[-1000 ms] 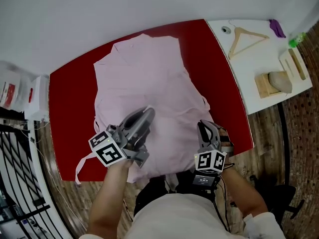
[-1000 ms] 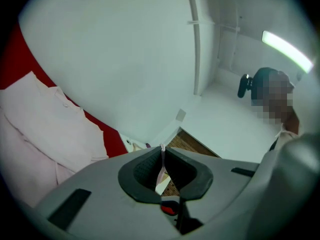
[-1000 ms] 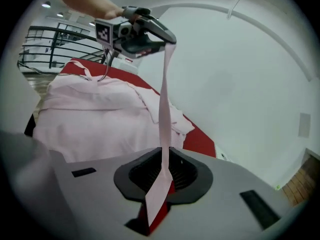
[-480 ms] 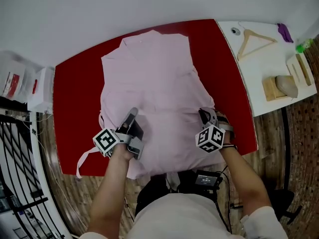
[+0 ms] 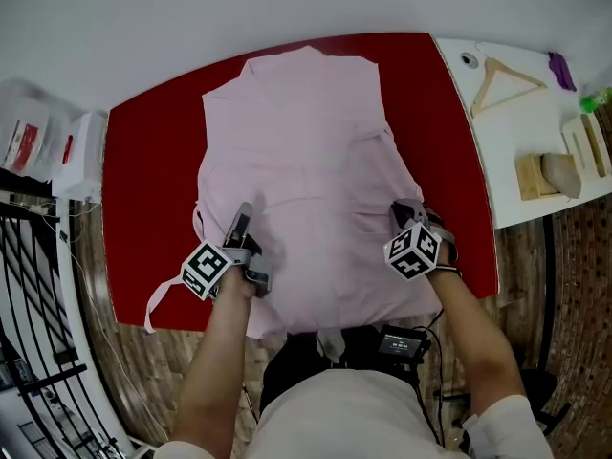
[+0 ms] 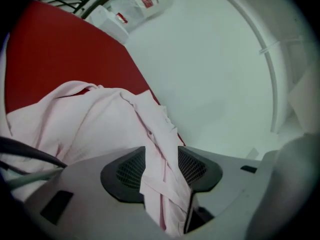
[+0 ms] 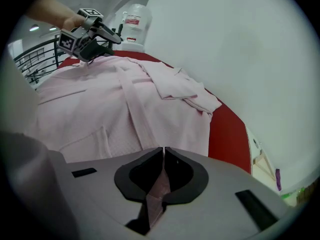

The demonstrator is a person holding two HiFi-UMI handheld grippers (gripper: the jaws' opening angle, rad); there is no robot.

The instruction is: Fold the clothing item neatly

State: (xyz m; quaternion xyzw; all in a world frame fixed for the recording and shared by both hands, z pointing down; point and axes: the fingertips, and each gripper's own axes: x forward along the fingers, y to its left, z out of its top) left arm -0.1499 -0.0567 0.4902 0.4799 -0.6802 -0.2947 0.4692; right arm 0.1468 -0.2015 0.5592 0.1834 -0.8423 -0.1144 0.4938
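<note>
A pale pink garment (image 5: 296, 161) lies spread on the red table (image 5: 143, 189), collar end far from me. My left gripper (image 5: 239, 229) rests low on the garment's near left part. In the left gripper view its jaws (image 6: 161, 159) have just been opening and now stand apart. A loose fold of the pink cloth (image 6: 155, 149) hangs between them, not pinched. My right gripper (image 5: 402, 216) sits at the garment's near right edge. In the right gripper view, it (image 7: 164, 153) is shut on a thin pinch of the pink cloth (image 7: 160, 184).
A white side table (image 5: 516, 122) to the right carries a wooden hanger (image 5: 507, 76) and a wooden block (image 5: 535, 175). A pink strap (image 5: 163, 304) trails off the table's near left edge. A black railing (image 5: 29, 333) and white containers (image 5: 38, 151) stand at left.
The left gripper has sunk from raised above the garment down onto it, and its jaws have parted. The right gripper has moved slightly farther in along the right edge, still shut on cloth.
</note>
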